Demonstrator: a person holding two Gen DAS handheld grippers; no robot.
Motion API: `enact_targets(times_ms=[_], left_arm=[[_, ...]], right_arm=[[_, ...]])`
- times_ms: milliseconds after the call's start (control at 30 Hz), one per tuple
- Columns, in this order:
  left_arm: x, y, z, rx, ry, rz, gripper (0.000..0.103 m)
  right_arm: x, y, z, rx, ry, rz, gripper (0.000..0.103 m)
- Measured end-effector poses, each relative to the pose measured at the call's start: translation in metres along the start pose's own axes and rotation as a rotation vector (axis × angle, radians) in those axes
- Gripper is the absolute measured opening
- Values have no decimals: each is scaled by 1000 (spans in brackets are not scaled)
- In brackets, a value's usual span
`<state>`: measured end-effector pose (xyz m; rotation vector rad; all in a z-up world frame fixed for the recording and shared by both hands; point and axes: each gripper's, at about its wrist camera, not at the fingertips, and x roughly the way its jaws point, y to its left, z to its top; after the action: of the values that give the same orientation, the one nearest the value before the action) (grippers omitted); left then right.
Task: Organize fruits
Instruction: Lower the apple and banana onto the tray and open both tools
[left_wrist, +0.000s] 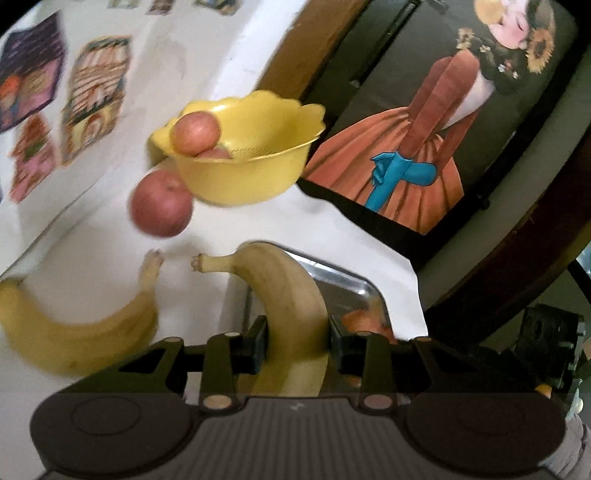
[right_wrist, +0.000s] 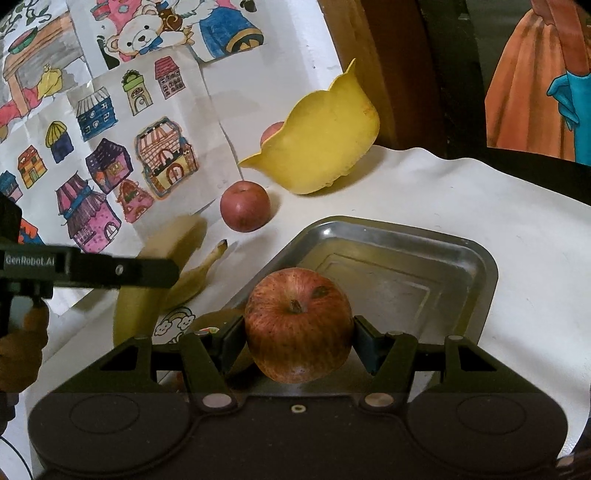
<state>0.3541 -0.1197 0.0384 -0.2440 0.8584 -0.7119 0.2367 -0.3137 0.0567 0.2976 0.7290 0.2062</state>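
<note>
My left gripper is shut on a yellow banana, held over the near corner of a metal tray. A second banana lies on the white cloth to its left. My right gripper is shut on a red apple at the near edge of the metal tray. Another red apple rests on the cloth beside a yellow bowl. In the left wrist view the yellow bowl holds two apples, with the loose apple just in front of it.
Children's drawings cover the wall behind the table. A framed picture of a figure in an orange dress leans at the right. A dark wooden frame runs past the table's edge. The left gripper's arm crosses the right wrist view.
</note>
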Motion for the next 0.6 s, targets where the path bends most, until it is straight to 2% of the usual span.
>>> enact_targets(times_ms=[167, 600], left_arm=[[24, -24, 6, 69, -12, 16, 38], [64, -50, -2, 159, 64, 68, 39]], right_arm=[[-1, 0, -6, -36, -5, -20, 64], [-5, -10, -23, -72, -14, -26, 64]])
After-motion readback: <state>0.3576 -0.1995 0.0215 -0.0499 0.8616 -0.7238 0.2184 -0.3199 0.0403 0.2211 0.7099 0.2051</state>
